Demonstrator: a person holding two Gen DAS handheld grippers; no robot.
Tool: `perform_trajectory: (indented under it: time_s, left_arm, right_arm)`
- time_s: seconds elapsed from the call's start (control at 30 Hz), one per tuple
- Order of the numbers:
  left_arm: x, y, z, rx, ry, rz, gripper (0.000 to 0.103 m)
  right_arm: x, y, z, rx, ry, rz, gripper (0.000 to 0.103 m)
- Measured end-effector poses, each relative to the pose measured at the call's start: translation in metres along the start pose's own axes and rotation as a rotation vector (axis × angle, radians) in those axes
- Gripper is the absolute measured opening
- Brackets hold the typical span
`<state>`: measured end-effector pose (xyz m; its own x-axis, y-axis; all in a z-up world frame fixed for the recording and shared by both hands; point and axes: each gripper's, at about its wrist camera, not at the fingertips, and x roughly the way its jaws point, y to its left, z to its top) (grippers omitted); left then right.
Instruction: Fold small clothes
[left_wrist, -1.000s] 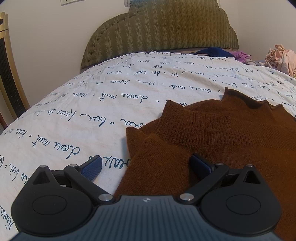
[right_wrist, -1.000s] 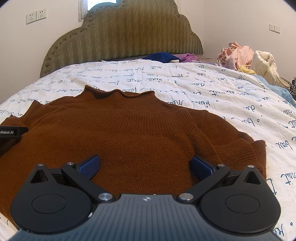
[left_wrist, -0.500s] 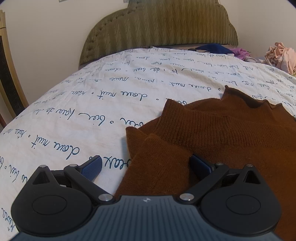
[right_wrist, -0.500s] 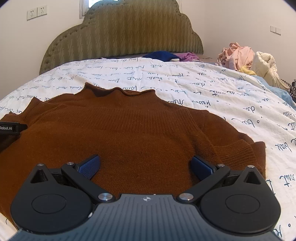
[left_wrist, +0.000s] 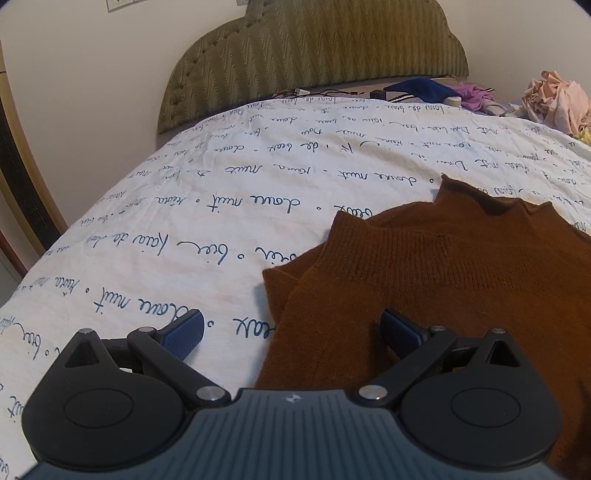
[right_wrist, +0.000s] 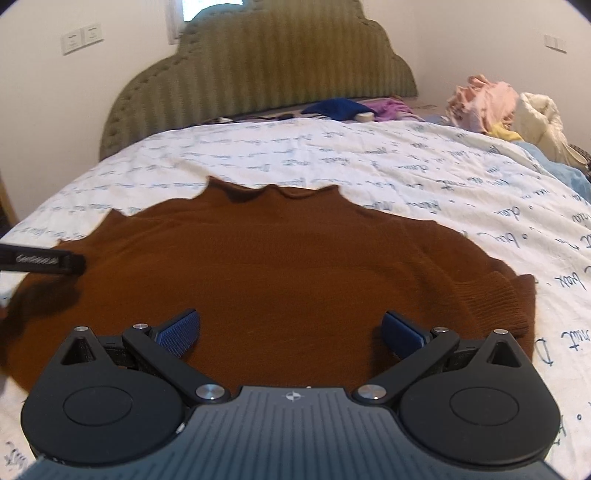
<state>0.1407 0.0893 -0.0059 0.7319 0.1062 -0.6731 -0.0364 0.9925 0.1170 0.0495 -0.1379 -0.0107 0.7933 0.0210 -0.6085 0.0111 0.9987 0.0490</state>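
Both your left tongs and right tongs sit spread over the flat sweater; next pinch the sleeve at 12 o'clock and fold inward.

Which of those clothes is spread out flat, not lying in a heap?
The brown sweater, spread flat on the bedspread before both grippers. The pink clothes, purple garment and blue garment lie bunched up by the headboard.

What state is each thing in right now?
Sweater: spread flat on the bed, both sleeves folded in.
Left gripper: jaws open, holding nothing.
Right gripper: jaws open over the sweater, holding nothing.
Pile of clothes: crumpled, unfolded.
Bedspread: spread out, lightly wrinkled.
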Motion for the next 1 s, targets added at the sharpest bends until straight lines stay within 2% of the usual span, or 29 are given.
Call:
perform_trajectory:
  time_s: [0.4,0.63,0.73,0.87,1.0]
  left_arm:
    - [0.000,0.015,0.007,0.001,0.016,0.016,0.102]
    - [0.000,0.020,0.010,0.004,0.021,-0.015,0.102]
    - [-0.002,0.026,0.013,-0.009,0.024,-0.064,0.102]
    - [0.003,0.051,0.024,-0.099,0.066,-0.195,0.102]
    - [0.013,0.084,0.034,-0.232,0.111,-0.392,0.102]
  right_arm:
    - [-0.022,0.036,0.002,-0.094,-0.031,0.041,0.103]
    - [-0.028,0.054,-0.001,-0.151,-0.044,0.041,0.103]
    - [-0.035,0.061,-0.003,-0.160,-0.070,0.053,0.103]
    - [-0.041,0.079,-0.006,-0.245,-0.065,0.086,0.103]
    - [-0.046,0.103,-0.011,-0.345,-0.050,0.103,0.103]
